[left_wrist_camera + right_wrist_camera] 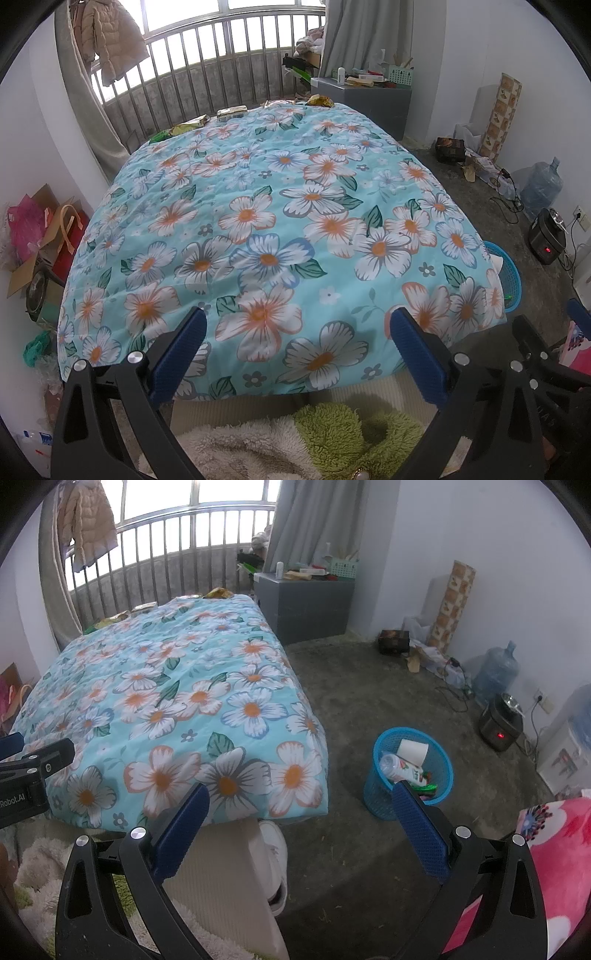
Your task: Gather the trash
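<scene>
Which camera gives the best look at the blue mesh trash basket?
The right wrist view: the blue mesh trash basket stands whole on the floor, with trash visible inside. In the left wrist view only a sliver of it peeks past the bed corner.

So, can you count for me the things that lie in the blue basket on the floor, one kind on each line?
In the blue basket:
paper cup: 1
plastic bottle: 1
shiny wrappers: at least 2, one green and one red; they overlap, so more may be hidden
Total: at least 4
</scene>
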The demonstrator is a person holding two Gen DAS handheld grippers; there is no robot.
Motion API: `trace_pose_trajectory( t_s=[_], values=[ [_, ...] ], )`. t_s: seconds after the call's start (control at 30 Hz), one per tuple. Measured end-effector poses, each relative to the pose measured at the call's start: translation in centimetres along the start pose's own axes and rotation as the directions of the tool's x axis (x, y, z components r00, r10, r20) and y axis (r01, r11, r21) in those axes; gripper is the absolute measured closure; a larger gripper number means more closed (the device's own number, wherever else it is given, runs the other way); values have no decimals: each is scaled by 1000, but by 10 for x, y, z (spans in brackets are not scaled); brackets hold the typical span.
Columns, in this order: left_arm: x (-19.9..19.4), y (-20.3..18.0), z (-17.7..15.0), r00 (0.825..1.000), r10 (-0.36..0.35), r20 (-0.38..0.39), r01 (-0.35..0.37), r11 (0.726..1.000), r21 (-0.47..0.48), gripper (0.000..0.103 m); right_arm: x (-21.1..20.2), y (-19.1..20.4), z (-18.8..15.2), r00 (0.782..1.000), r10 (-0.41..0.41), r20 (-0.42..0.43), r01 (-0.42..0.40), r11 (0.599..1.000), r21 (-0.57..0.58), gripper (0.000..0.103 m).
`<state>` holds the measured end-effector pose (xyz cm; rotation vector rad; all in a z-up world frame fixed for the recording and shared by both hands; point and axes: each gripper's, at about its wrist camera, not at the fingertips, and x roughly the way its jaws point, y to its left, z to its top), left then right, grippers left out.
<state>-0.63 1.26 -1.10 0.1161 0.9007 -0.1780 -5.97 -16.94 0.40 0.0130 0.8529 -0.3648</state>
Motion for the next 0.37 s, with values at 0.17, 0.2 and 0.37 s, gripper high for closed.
trace_pose_trajectory(
  t_s=[0.17,0.2,0.37],
  values=[
    [0,0,0,1000,0,0,0,1000,0,5,0,0,0,1000,0,0,0,1000,0,8],
    [0,0,0,1000,0,0,0,1000,0,6,0,0,1,1000,0,0,0,1000,0,8],
    [0,0,1,1000,1,-1,-1,1000,0,6,0,0,0,1000,1,0,-1,1000,1,8]
  ],
)
